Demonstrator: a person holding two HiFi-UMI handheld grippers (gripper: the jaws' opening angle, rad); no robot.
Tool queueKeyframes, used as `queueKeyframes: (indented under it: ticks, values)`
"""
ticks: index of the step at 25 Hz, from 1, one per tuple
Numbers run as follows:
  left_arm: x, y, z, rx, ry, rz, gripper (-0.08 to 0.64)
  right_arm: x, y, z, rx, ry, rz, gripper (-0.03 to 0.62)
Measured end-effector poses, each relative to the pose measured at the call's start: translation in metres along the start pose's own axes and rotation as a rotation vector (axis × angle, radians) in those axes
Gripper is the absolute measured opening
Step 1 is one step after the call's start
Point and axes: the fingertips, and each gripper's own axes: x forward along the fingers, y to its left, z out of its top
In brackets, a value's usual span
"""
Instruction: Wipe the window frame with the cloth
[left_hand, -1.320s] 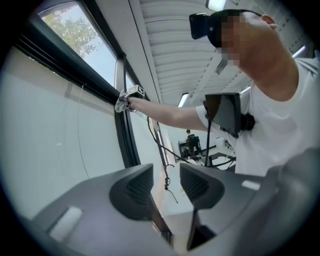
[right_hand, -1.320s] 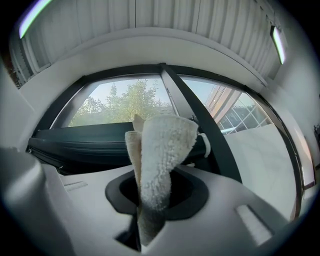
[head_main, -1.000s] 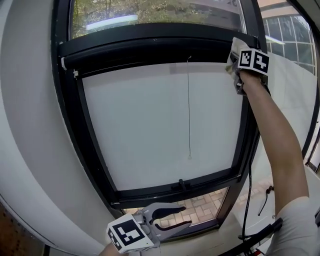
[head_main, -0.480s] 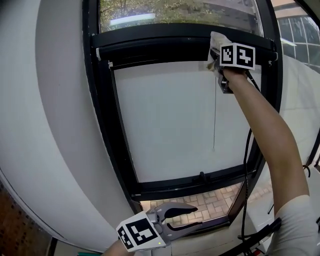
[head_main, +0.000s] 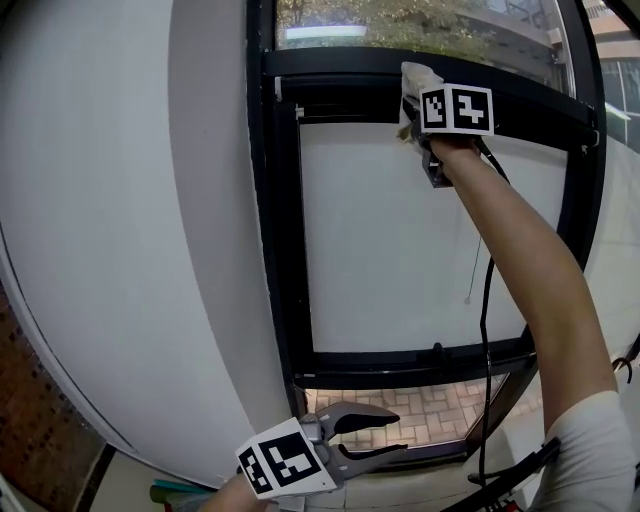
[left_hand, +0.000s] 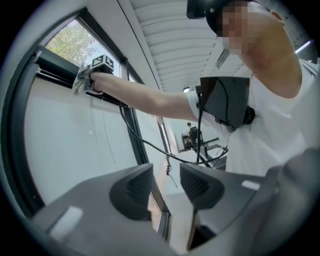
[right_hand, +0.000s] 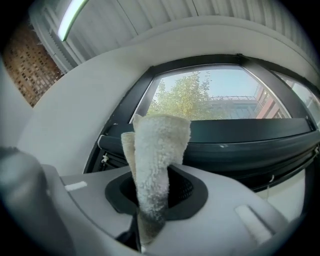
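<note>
**Cloth pressed to the top bar of the window frame**

The right gripper (head_main: 418, 112) is raised high on an outstretched arm (head_main: 520, 270). Its 2 fingers are closed on a pale, fluffy cloth (right_hand: 159, 150), which stands up out of them as a folded strip. In the head view the cloth lies against the black top bar (head_main: 340, 68) of the window frame (head_main: 275, 250), a little to the right of the frame's upper left corner. The marker cube sits just behind it. Below the bar hangs a white blind (head_main: 390, 250), and a thin pull cord (head_main: 472, 268) hangs in front of it on the right side. A black cable (head_main: 486, 340) runs down beside the arm.

The left gripper (head_main: 392, 434) is held low, near the bottom of the frame and well apart from the cloth. Its 2 fingers are spread open; the left gripper view shows only the background through the gap between them. A light grey wall (head_main: 120, 250) fills the left of the head view.
</note>
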Motion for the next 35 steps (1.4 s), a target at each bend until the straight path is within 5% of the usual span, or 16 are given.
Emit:
queueKeyframes:
  ticks: [15, 26, 35]
  values:
    - [-0.048, 0.003, -0.022, -0.055, -0.006, 0.147, 0.184, 0.055, 0.164, -0.001, -0.278, 0.038, 0.198, 0.072]
    - [-0.067, 0.005, -0.024, -0.073, -0.003, 0.199, 0.184, 0.064, 0.240, -0.035, -0.876, 0.070, 0.227, 0.072]
    - [-0.065, 0.009, -0.028, -0.079, 0.000, 0.213, 0.184, 0.054, 0.264, -0.106, -1.091, 0.127, 0.283, 0.072]
